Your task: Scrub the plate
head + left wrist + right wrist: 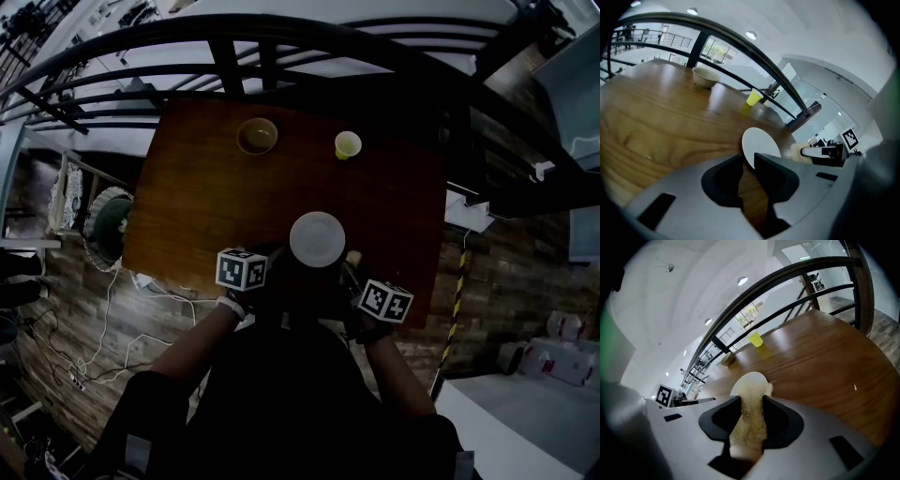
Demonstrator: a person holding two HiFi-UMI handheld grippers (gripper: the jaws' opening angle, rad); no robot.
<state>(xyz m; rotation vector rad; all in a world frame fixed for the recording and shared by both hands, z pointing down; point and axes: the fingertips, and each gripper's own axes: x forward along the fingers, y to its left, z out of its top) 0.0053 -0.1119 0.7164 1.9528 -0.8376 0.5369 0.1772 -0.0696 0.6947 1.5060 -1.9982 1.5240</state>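
Pinching the plate [761,144] rim with left gripper [749,161] fingers [776,171], squeezing sponge [750,416] in right gripper [752,404]. Could drop plate onto tabletop [661,117] if scrubbed hard.

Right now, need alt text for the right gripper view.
The right gripper clamps a beige sponge whose tip reaches a white plate on a wooden table. Behind stand a yellow cup and a bowl, near a dark railing.
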